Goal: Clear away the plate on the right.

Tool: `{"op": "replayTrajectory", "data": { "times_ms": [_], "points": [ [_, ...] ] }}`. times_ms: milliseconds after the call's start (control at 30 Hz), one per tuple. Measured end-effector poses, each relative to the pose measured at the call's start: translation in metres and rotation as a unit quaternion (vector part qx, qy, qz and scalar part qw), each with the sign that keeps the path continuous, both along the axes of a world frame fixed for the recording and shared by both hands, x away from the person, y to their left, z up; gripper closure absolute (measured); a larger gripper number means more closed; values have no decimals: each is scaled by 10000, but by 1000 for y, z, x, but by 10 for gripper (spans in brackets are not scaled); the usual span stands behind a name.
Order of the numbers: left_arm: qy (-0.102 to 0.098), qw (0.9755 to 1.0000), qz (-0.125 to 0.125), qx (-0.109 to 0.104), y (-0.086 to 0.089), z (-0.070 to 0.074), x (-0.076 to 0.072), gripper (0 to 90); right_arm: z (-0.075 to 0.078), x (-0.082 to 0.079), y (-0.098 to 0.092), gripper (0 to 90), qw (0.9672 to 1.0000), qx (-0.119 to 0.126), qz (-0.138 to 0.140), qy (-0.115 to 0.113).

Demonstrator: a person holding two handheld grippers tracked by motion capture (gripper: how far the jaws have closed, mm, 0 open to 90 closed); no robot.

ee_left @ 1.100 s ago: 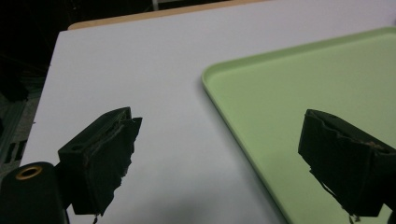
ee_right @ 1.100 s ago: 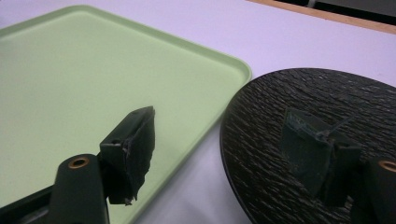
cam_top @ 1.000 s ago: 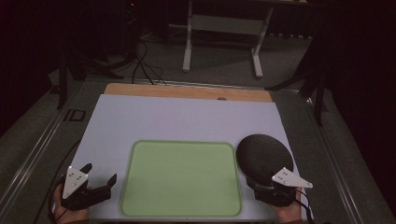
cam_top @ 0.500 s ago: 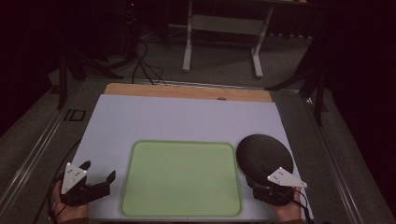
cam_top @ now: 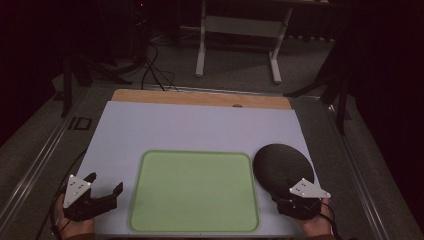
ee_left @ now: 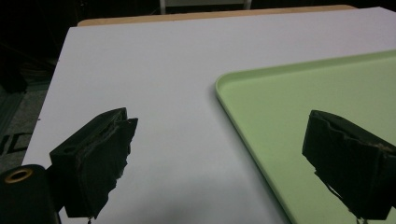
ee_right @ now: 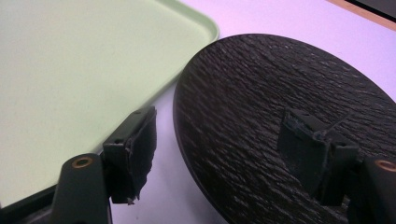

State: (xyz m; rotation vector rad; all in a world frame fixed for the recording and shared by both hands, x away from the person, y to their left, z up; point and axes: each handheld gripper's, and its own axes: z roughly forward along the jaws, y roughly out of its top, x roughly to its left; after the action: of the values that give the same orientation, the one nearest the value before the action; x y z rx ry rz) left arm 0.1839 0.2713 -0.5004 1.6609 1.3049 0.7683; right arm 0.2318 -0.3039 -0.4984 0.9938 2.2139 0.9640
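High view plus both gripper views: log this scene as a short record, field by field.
surface: white board on the table
tray: green tray, empty, near the person's edge of the board
plate: dark round plate, right of the tray, apart from it
left gripper: left gripper, jaws open, holding nothing, by the tray's left corner
right gripper: right gripper, jaws open over the plate's near edge, not gripping it

L tool (ee_left: 219,163) open, over white table (ee_left: 154,84) & green tray (ee_left: 327,98) edge.
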Motion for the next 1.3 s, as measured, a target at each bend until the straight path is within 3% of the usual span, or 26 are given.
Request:
{"op": "replayTrajectory", "data": {
  "times_ms": [167, 467, 500, 533, 567, 800, 900, 1133, 1300],
  "points": [
    [22, 10000, -18, -41, 0, -1, 1, 80, -4, -1, -7, 300, 9998, -89, 144, 126],
    [23, 10000, -20, -45, 0, -1, 1, 80, -7, -3, -12, 328, 9993, -306, 127, 167],
    [20, 10000, -10, -59, 0, -1, 1, 80, -9, -3, -14, 345, 9980, -581, 189, 182],
    [20, 10000, -10, -59, 0, -1, 1, 80, -9, -3, -14, 345, 9980, -581, 189, 182],
    [19, 10000, -11, -71, 0, -1, 1, 80, -10, -5, -14, 358, 9966, -773, 230, 166],
    [12, 10000, -9, -83, 1, -1, 1, 80, -12, -8, -18, 375, 9927, -1171, 277, 124],
    [-6, 10000, -9, -85, 0, -1, 0, 80, -15, -12, -20, 372, 9890, -1463, 233, 0],
    [20, 9999, 24, -110, 1, -1, 1, 80, -21, -12, -25, 404, 9843, -1753, 199, 6],
    [18, 9998, 54, -167, 2, -1, 0, 80, -22, -15, -23, 472, 9777, -2078, 231, -187]
  ]
}}
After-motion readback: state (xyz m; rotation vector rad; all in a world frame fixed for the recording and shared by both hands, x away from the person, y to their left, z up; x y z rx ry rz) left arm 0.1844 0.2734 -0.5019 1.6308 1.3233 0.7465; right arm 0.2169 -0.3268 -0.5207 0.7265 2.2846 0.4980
